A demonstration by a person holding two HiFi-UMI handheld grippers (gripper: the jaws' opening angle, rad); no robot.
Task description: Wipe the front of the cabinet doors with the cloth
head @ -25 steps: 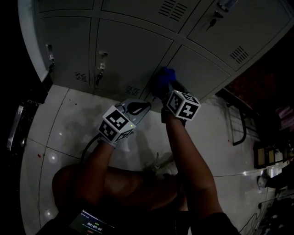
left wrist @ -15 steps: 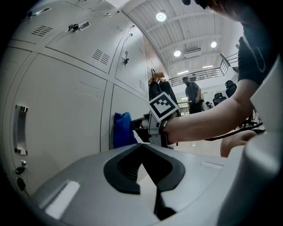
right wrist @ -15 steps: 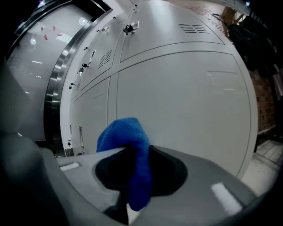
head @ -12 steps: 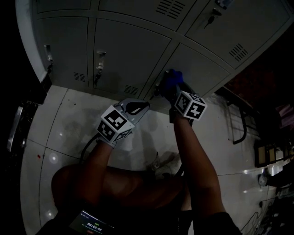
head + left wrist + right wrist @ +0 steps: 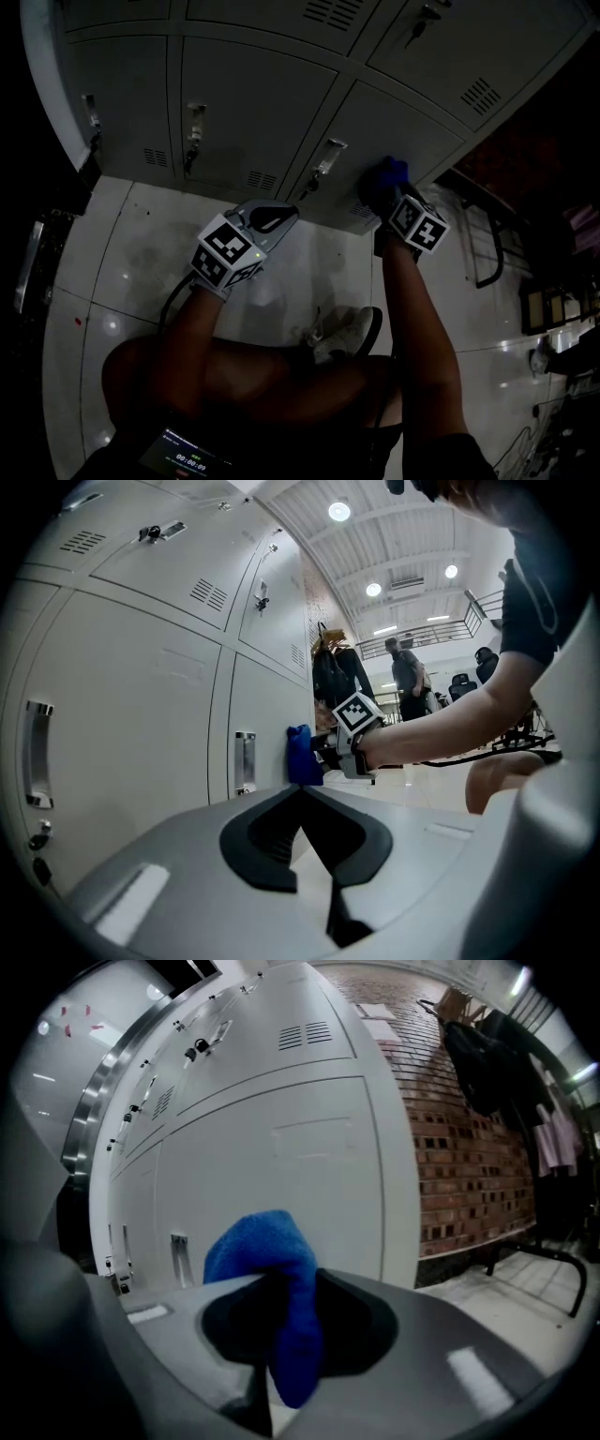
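Observation:
Grey metal cabinet doors [image 5: 253, 94] fill the upper head view, each with a handle and vent slots. My right gripper [image 5: 386, 192] is shut on a blue cloth [image 5: 384, 178] and presses it against the lowest door at the right [image 5: 403, 122], just right of that door's handle [image 5: 323, 157]. In the right gripper view the blue cloth [image 5: 272, 1288] bulges out between the jaws toward the door [image 5: 309, 1176]. My left gripper [image 5: 281, 217] hangs shut and empty above the floor, short of the doors. From the left gripper view the cloth [image 5: 302, 757] shows flat against the door.
A glossy white tiled floor [image 5: 122, 272] runs below the cabinets. A brick wall [image 5: 469, 1138] and a dark metal rack [image 5: 487, 253] stand to the right. The person's knees and a shoe [image 5: 342, 337] are below. Other people stand far off in the left gripper view.
My right gripper has slid the blue cloth to the right along the lower door, from beside the handle toward the door's right part. The left gripper has barely moved.

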